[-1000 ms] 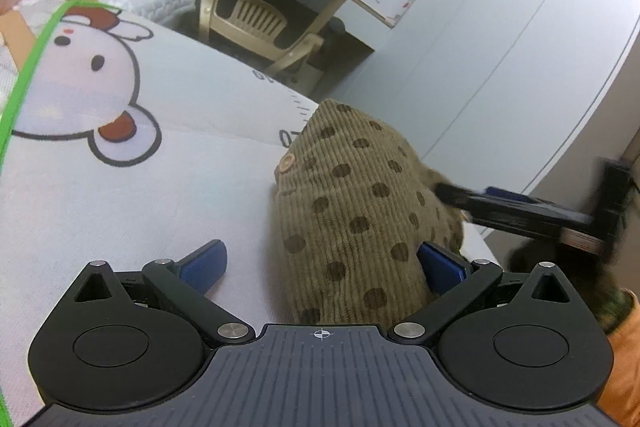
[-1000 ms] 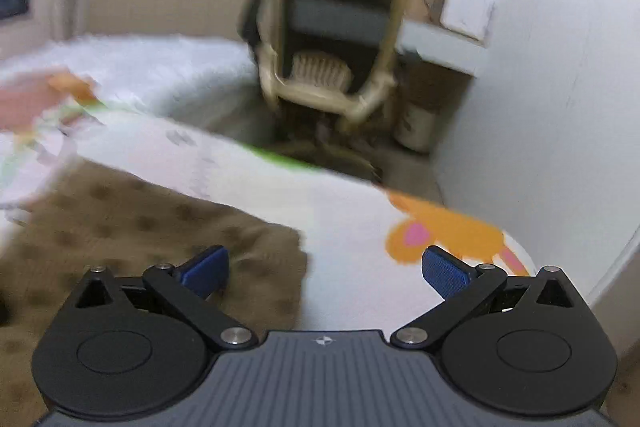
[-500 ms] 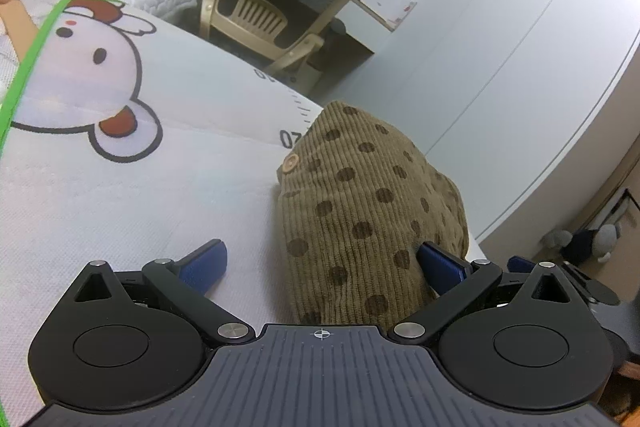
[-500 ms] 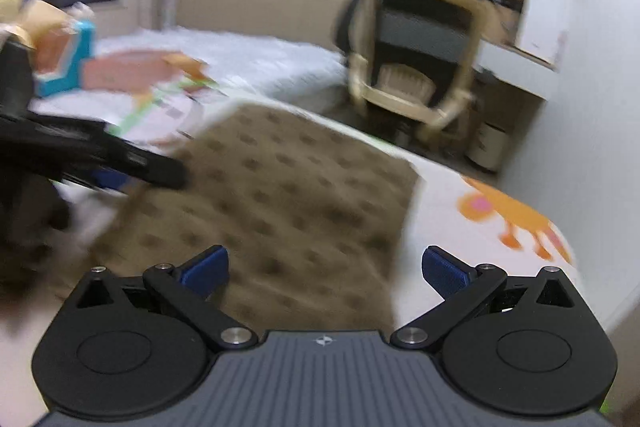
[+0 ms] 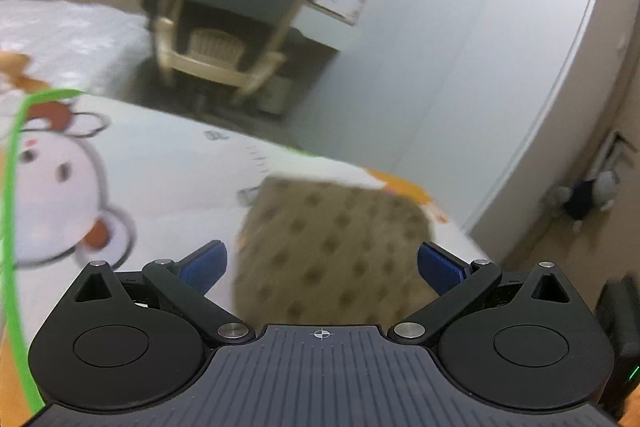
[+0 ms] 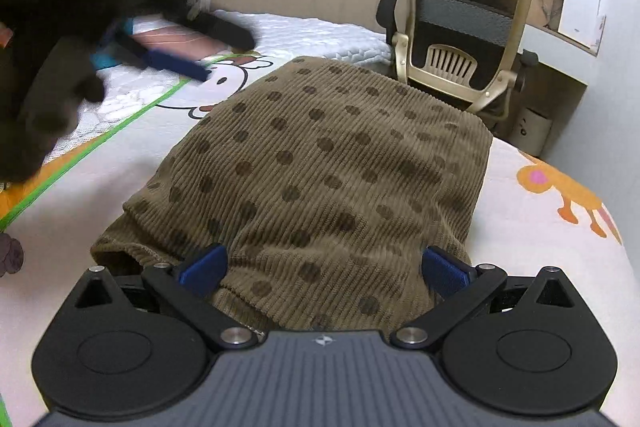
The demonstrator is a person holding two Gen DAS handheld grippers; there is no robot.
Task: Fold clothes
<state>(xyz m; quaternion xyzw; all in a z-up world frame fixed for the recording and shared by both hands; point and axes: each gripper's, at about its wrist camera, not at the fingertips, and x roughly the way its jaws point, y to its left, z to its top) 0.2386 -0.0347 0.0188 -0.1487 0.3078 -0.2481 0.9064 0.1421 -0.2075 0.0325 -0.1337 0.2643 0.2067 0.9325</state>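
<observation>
Brown dotted garment (image 6: pixel 320 179) already laid folded compact on mat (image 6: pixel 540 259); both grippers (image 5: pixel 320 263) (image 6: pixel 322 269) spread wide, nothing held.

No text, label, brand or number can be read with certainty in either view. In the left wrist view, the printed play mat (image 5: pixel 172 163) carries small dark marks near its far edge, beside a row of ruler-like ticks, but blur makes them illegible. The white box (image 6: pixel 579 7) on the desk in the right wrist view has a small dark mark near its lower edge, too small to make out. Each tool body bears only a small emblem at the centre of its front edge: a crosshair symbol on the left tool (image 5: pixel 321 267) and a similar small mark on the right tool (image 6: pixel 323 269).
</observation>
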